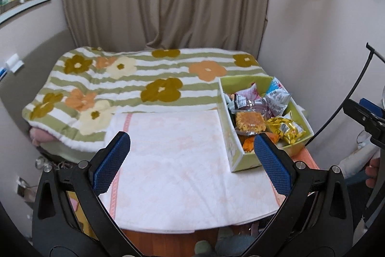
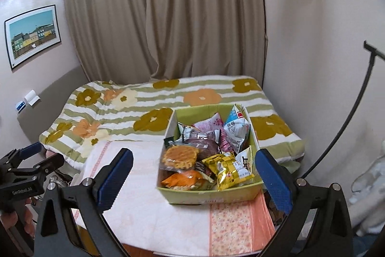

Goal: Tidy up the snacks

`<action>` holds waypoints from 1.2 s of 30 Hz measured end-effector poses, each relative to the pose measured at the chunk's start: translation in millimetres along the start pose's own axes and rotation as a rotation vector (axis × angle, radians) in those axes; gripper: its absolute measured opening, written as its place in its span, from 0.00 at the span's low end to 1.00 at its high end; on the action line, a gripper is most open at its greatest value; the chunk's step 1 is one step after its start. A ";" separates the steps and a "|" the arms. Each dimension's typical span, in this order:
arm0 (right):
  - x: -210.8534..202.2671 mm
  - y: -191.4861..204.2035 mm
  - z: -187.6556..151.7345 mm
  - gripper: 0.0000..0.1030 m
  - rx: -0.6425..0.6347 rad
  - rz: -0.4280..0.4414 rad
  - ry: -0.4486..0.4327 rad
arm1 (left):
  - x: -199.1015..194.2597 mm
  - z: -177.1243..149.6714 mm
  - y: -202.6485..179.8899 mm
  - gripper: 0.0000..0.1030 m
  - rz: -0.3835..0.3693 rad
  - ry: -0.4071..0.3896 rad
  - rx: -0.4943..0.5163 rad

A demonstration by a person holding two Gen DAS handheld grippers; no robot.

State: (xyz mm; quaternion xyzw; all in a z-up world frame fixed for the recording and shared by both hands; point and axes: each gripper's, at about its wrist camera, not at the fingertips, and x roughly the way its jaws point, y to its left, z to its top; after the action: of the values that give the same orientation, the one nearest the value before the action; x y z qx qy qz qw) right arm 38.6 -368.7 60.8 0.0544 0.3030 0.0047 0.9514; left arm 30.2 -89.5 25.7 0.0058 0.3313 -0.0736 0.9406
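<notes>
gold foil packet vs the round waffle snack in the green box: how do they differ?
The gold foil packet is opaque, shiny and crinkled; the waffle snack sits in clear wrap, its orange grid showing. The gold foil packet lies at the near right of the green box; the waffle snack lies left of it. The packet is printed; the waffle snack shows no print. Both lie on top of the pile, untouched.

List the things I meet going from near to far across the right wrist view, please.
Right gripper → green box of snacks → flowered blanket → beige curtain.
</notes>
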 end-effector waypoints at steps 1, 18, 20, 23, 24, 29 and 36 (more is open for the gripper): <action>-5.5 1.5 -2.6 0.98 0.001 -0.001 -0.006 | -8.0 -2.9 2.4 0.99 0.004 -0.007 -0.004; -46.1 17.5 -33.2 0.98 -0.007 -0.064 -0.057 | -70.2 -28.3 -1.5 0.99 0.068 -0.133 0.039; -47.7 18.1 -32.8 0.98 -0.007 -0.066 -0.062 | -71.1 -28.1 -0.4 0.99 0.066 -0.133 0.037; -48.3 20.6 -32.2 0.98 -0.008 -0.067 -0.065 | -71.7 -27.5 0.7 0.99 0.063 -0.135 0.034; -47.8 21.5 -32.1 0.98 -0.008 -0.069 -0.064 | -71.4 -27.2 1.3 0.99 0.062 -0.135 0.033; -48.2 20.2 -32.3 0.98 -0.006 -0.067 -0.064 | -70.9 -27.0 5.8 0.99 0.056 -0.131 0.028; -46.3 21.9 -34.1 0.98 -0.006 -0.063 -0.066 | -68.0 -26.4 12.2 0.99 0.057 -0.128 0.023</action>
State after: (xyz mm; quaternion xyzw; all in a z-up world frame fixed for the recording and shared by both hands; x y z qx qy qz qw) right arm -18.4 -345.4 62.2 0.0421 0.2731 -0.0263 0.9607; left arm -36.9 -66.8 47.0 0.0212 0.2692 -0.0505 0.9615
